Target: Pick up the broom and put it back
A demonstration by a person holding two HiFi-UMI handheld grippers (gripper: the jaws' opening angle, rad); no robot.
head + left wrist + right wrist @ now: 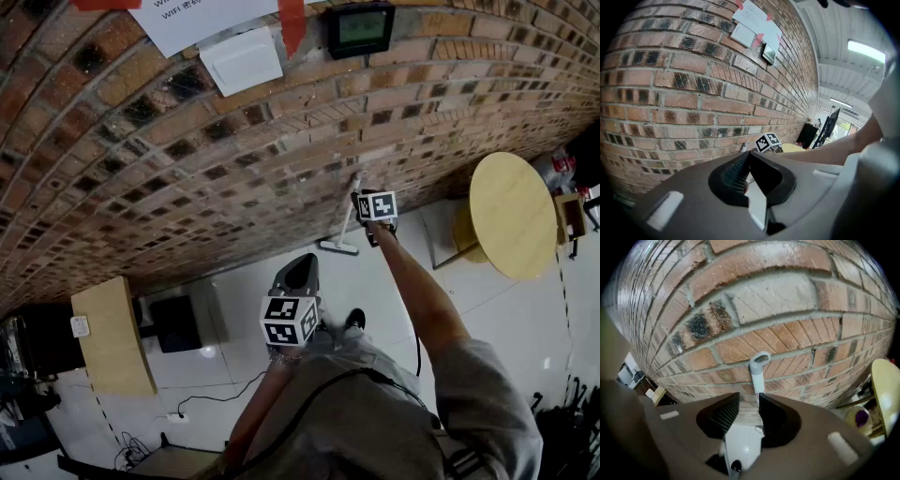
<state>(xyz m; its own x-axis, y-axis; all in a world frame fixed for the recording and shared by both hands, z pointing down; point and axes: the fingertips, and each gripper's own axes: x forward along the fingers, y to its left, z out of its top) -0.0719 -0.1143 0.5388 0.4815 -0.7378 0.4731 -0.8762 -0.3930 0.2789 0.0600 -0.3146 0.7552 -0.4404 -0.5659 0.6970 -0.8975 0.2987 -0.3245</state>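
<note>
A white broom (pixel 346 220) leans upright against the brick wall (pixel 187 159), its head (pixel 338 247) on the pale floor. In the right gripper view its handle (pixel 757 373), topped by a loop, stands against the bricks just beyond the jaw tips. My right gripper (pixel 749 397) is open, with wall and floor showing in the gap between its jaws. In the head view my right gripper (pixel 362 208) is at the top of the handle. My left gripper (pixel 300 269) hangs lower and nearer me. Its jaws (pixel 749 159) meet at the tips with nothing in them.
A round pale wooden table (pixel 511 214) stands to the right by the wall. A wooden cabinet (pixel 111 333) and a black box (pixel 176 323) sit at the left, with cables (pixel 216 398) on the floor. Papers (pixel 211 19) and a small screen (pixel 360 28) hang on the wall.
</note>
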